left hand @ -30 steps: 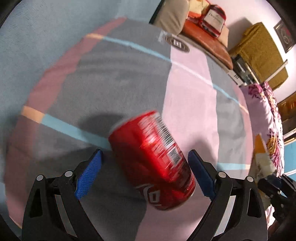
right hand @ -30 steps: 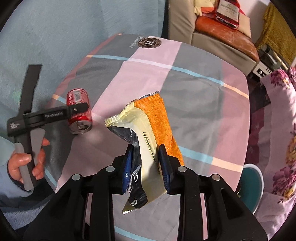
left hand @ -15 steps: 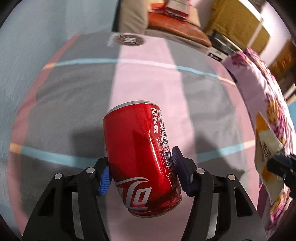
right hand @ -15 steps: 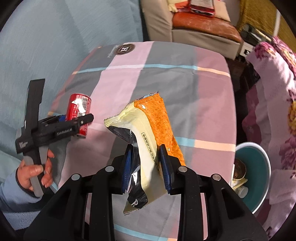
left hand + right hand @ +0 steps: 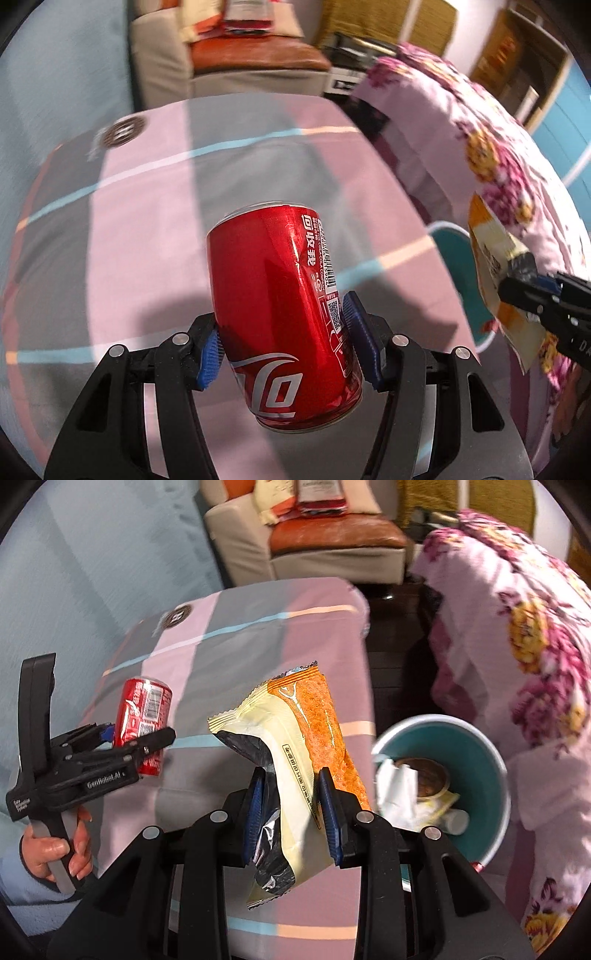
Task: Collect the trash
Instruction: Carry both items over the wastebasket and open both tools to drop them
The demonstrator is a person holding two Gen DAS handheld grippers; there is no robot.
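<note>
My left gripper (image 5: 286, 341) is shut on a red soda can (image 5: 280, 295), its blue pads pressed against the can's sides, lifted above the checked tablecloth (image 5: 147, 229). In the right wrist view the same can (image 5: 142, 716) hangs in the left gripper (image 5: 147, 738) at the left. My right gripper (image 5: 293, 808) is shut on an orange and cream snack wrapper (image 5: 306, 746), which sticks up between its blue pads. A teal trash bin (image 5: 476, 753) with paper and a cup inside stands to the right of the wrapper, below the table's edge.
A person's hand (image 5: 55, 849) grips the left tool's handle. A flowered pink blanket (image 5: 517, 635) lies to the right of the bin. A sofa (image 5: 332, 542) with bags on it stands beyond the table. The bin's rim (image 5: 448, 230) shows in the left wrist view.
The left gripper closed on the can and lifted it off the cloth. Both grippers swung right toward the table's edge, bringing the teal bin into view. The wrapper stays gripped.
</note>
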